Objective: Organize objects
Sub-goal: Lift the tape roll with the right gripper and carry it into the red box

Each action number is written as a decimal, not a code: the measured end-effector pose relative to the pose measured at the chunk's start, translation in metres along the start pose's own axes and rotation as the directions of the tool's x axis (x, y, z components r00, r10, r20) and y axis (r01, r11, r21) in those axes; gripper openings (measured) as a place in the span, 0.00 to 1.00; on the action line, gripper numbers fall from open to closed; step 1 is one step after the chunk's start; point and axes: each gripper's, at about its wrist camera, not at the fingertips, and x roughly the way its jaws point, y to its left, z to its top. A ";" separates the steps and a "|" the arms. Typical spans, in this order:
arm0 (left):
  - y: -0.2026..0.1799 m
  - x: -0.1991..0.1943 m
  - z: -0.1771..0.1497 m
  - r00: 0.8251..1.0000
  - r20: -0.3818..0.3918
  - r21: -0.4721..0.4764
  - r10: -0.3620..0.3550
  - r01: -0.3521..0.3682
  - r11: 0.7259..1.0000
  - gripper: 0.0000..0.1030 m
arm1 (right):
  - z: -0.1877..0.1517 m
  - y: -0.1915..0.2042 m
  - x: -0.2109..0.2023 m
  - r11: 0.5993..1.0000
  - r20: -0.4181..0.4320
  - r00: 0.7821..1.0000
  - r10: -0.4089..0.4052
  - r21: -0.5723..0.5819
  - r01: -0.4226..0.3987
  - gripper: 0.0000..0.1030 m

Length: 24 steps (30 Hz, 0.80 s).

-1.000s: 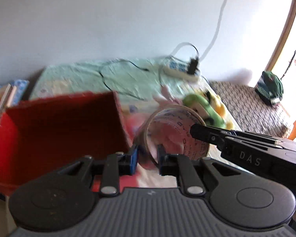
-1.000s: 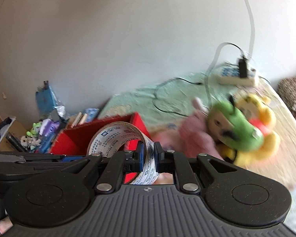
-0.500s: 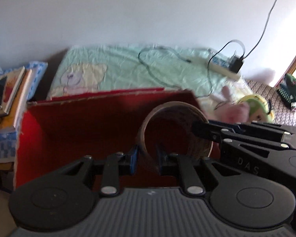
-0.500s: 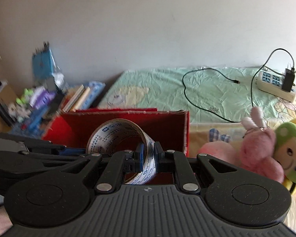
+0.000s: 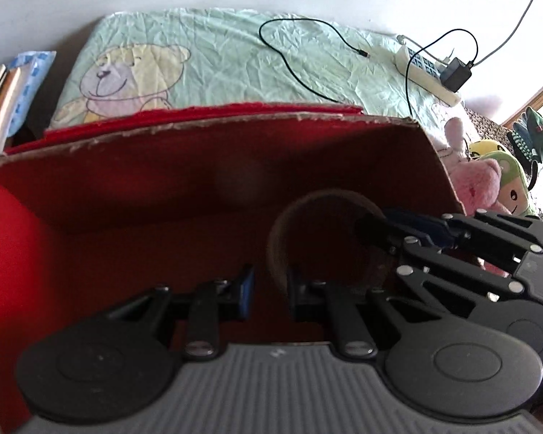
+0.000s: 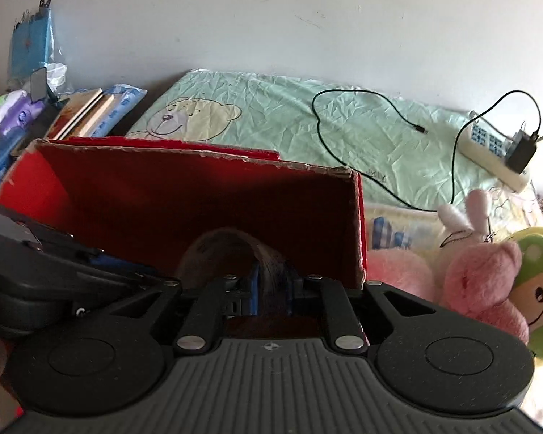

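Since a second ago both grippers have moved left and down, tape roll (image 5: 318,238) now inside the red cardboard box (image 5: 126,188), no longer over the bed by the plush toys. Left to right: books (image 6: 81,112) stacked far left beside the box, blue packages behind them. Left gripper (image 5: 269,285) low in the box, jaws slightly apart around the roll's left rim, blue pad not clearly touching it. Right gripper (image 6: 271,294) jaws clamped on the roll's band, roll dark in box shadow, whether it rests on the box floor cannot tell. In left wrist view the right gripper's fingers (image 5: 398,228) reach into the roll's core from the right. Behind the box, green bear-print sheet (image 6: 271,108) with a black cable (image 6: 344,159). Further right, pink plush (image 6: 485,282) touching green-yellow plush (image 6: 539,289), white power strip (image 6: 492,155) with black adapter at the bed's far right
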 end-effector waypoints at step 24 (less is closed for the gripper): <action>0.000 -0.006 -0.001 0.979 0.078 0.085 0.189 -0.196 0.977 0.43 | -0.003 -0.016 -0.020 0.988 0.021 0.998 0.058 0.144 -0.060 0.26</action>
